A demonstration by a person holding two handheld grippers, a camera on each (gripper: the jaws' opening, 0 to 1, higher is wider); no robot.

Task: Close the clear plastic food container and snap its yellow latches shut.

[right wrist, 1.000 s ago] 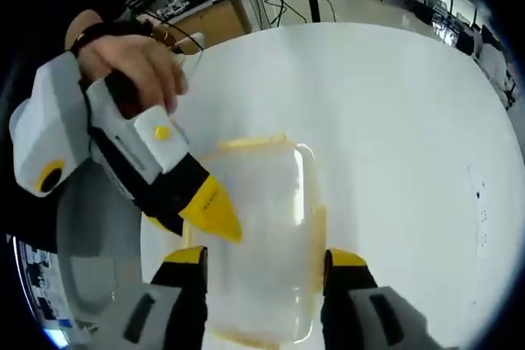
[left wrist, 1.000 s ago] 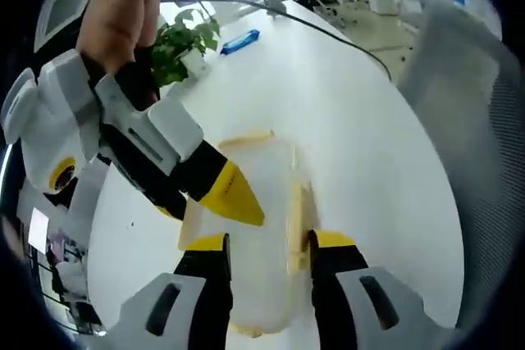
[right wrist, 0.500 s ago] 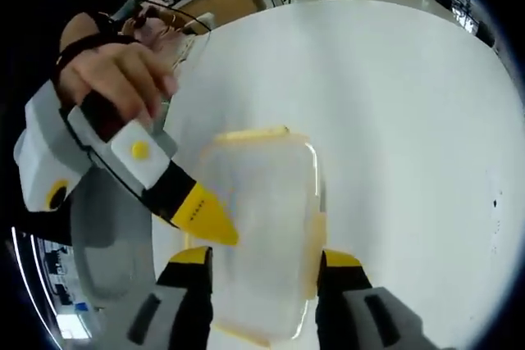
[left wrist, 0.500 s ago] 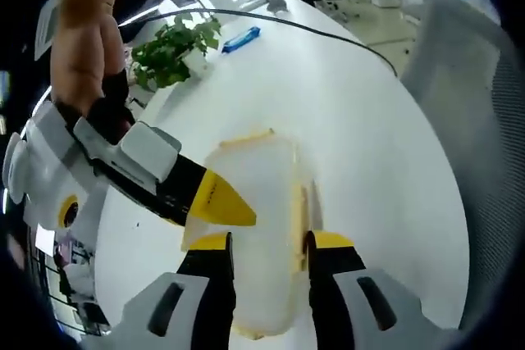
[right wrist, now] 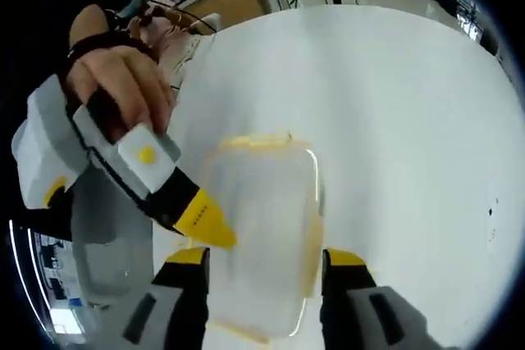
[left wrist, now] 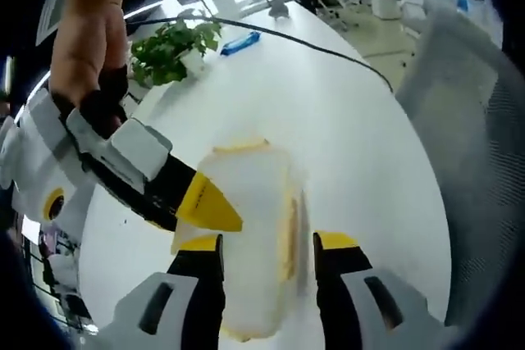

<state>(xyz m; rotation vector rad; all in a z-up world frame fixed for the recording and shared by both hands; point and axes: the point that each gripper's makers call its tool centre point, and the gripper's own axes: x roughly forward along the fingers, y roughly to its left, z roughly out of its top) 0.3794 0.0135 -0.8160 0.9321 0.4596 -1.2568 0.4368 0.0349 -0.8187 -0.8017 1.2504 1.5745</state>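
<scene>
Two hand-held grippers work over a clear plastic food container (left wrist: pixel 246 235) lying flat on a white round table (left wrist: pixel 361 145), its lid down and its yellow latches (left wrist: pixel 287 239) showing along the long edges. In the left gripper view, the left gripper (left wrist: pixel 267 247) stands spread, one jaw on either side of the box, while the right gripper (left wrist: pixel 215 206) reaches in from the left, its yellow tip on the box's side edge; whether that tip is pressed together cannot be told. In the right gripper view the picture mirrors: the right gripper (right wrist: pixel 267 261) straddles the container (right wrist: pixel 258 227) with jaws apart, and the left gripper (right wrist: pixel 205 223), held by a hand (right wrist: pixel 119 79), pokes at the left rim. A potted plant (left wrist: pixel 168 51) and a blue packet (left wrist: pixel 239 42) sit well away at the table's far side.

The risk, by the look of it, is slippage: a light box on a smooth top may skid or tip if one tip pushes down on a latch without the other bracing, leaving the latch half-seated.

Against half a second ago, the box sits slightly lower between the jaws in the left gripper view, and the intruding tip lies a little further toward the near corner; the container itself seems not to have shifted.
</scene>
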